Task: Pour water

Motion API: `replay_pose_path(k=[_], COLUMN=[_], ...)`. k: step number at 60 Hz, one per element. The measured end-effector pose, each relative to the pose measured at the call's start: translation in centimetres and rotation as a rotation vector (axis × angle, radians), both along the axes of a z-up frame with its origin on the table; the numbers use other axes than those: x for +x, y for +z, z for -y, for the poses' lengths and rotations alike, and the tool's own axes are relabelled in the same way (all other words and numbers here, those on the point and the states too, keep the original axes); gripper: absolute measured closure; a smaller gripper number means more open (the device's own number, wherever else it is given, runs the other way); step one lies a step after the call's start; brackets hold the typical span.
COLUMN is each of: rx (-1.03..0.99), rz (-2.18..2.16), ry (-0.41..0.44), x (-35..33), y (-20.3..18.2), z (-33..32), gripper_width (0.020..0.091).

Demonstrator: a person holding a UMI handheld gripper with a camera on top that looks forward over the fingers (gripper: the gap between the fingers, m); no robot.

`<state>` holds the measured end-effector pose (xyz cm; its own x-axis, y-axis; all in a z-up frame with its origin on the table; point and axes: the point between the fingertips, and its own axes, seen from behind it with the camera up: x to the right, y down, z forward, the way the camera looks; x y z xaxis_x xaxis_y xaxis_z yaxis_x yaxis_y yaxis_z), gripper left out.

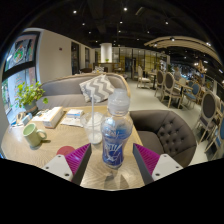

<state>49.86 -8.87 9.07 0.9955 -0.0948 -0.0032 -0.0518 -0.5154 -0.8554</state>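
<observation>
A clear plastic water bottle [117,132] with a blue label and a white cap stands upright on the wooden table [60,140]. It is between my fingers, with a small gap at each side. My gripper [112,163] is open, its magenta pads [146,158] flanking the bottle's lower part. An empty clear glass [95,126] stands on the table just behind the bottle, slightly to its left.
A green mug [33,133] sits at the table's left, with a potted plant [29,95], a tissue box [46,117] and a book [72,118] beyond it. A small red object [65,151] lies by my left finger. A grey armchair [168,130] stands right of the table.
</observation>
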Motion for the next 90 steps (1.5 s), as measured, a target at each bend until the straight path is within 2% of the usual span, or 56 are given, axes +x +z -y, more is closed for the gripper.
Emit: replay_pose_path(k=[6,9,12,17,26,27,32,33,36,38,51,66,74,78,85,90], rx=[0.007,0.007,0.006,0.024,0.031,0.031,0.028,0.028,0.025,0.024,0.038,0.072,0.075,0.062,0.033,-0.017], rz=[-0.022,-0.033,-0.030,-0.007,-0.040,-0.041,-0.040,-0.038,-0.023,-0.005,0.120,0.536,0.882,1.086,1.389,1.581], ry=[-0.016,-0.012,-0.007,-0.002,-0.026,-0.026,-0.026,-0.024,-0.029,-0.030,-0.080,-0.094,-0.022,0.033,0.145,0.235], x=[0.9,1.2,1.0,1.3,1.2,1.2,1.2,1.1,1.2,1.2,0.7,-3.7,-9.2,-12.8,-18.5,-21.6], y=[-1.4,-2.3,-2.8,-3.2,-3.1,-3.2,-3.2,-3.2,-3.1,-2.9,0.5,10.8,16.2,17.6,18.3,16.6], z=[-2.9,-4.2,-4.7,-5.4,-5.5,-5.5,-5.5,-5.5,-5.4,-5.3,-5.5,-7.0,-8.9,-10.1,-12.0,-13.5], gripper_width=[0.0259,0.0287,0.0365,0.0565,0.0635,0.0670,0.0703,0.0735,0.0740,0.0781,0.0783,0.0781,0.0784,0.0783,0.0784,0.0786])
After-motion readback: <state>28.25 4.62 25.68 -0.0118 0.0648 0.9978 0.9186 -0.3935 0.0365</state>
